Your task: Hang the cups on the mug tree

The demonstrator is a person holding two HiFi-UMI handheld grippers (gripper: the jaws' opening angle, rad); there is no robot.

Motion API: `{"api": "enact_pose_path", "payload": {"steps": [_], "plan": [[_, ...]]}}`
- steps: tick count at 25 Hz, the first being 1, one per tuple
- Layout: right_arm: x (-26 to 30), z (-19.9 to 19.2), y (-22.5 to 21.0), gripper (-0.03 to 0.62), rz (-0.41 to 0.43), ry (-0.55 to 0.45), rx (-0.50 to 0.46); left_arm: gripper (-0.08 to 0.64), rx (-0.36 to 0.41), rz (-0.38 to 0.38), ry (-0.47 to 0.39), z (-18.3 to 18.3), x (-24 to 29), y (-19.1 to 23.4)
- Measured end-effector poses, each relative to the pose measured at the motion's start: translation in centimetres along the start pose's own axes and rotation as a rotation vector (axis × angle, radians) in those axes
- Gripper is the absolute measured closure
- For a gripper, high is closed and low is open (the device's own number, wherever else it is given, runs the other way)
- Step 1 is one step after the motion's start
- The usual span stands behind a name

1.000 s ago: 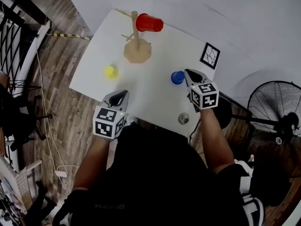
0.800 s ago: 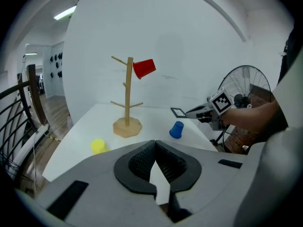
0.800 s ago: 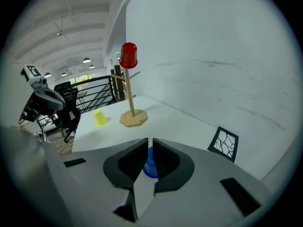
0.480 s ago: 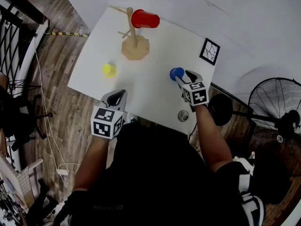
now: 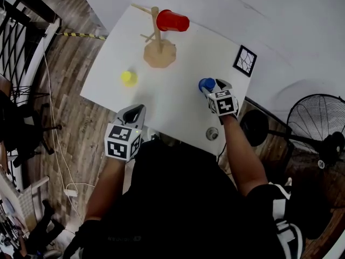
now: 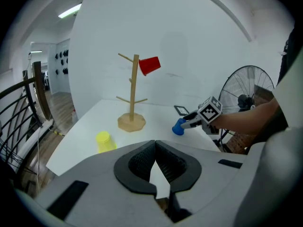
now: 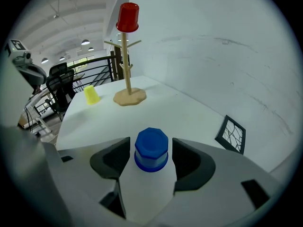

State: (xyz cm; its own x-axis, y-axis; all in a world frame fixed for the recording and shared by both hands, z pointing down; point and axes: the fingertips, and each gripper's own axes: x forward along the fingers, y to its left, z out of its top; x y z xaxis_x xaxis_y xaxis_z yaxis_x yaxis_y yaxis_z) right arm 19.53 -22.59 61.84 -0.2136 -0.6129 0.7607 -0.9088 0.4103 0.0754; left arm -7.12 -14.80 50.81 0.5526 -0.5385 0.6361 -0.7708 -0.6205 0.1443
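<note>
A wooden mug tree (image 5: 158,47) stands at the white table's far left, with a red cup (image 5: 172,21) hung on an upper peg. A yellow cup (image 5: 128,78) sits upside down near the left edge. A blue cup (image 5: 206,84) stands upside down on the right. My right gripper (image 7: 150,150) is open; its jaws have just been opening and now straddle the blue cup (image 7: 151,143) with a gap on each side. My left gripper (image 6: 155,144) is shut and empty, held over the table's near edge.
A black-and-white marker card (image 5: 245,61) lies at the table's (image 5: 178,109) right edge. A small round metal part (image 5: 212,134) sits near the front edge. A floor fan (image 5: 318,125) stands to the right, and a black railing (image 5: 21,42) runs along the left.
My right gripper has dropped down over the blue cup and its jaws have spread to either side of it. The left gripper has stayed where it was.
</note>
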Motion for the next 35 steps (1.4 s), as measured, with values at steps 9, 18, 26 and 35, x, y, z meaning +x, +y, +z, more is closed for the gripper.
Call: {"api": "enact_pose_path", "payload": {"steps": [9,18,26,35], "plan": [[0.5,-0.1,0.7,0.365,0.037,0.035,-0.052,0.545,-0.021,0.021,-0.002,-0.6,-0.7,0.4],[-0.6,1.4,2.1,0.367,0.063,-0.007,-0.061,0.545,-0.014,0.011,-0.006,-0.5,-0.4,0.1],[-2.3,6.1,3.4,0.368,0.147,-0.184,0.121,0.545,-0.005,0.010,-0.016,0.0,-0.5,0.3],[-3.9,12.5,4.0,0.368,0.240,-0.385,0.319,0.545,-0.012,0.026,-0.018,-0.2,-1.2,1.4]]}}
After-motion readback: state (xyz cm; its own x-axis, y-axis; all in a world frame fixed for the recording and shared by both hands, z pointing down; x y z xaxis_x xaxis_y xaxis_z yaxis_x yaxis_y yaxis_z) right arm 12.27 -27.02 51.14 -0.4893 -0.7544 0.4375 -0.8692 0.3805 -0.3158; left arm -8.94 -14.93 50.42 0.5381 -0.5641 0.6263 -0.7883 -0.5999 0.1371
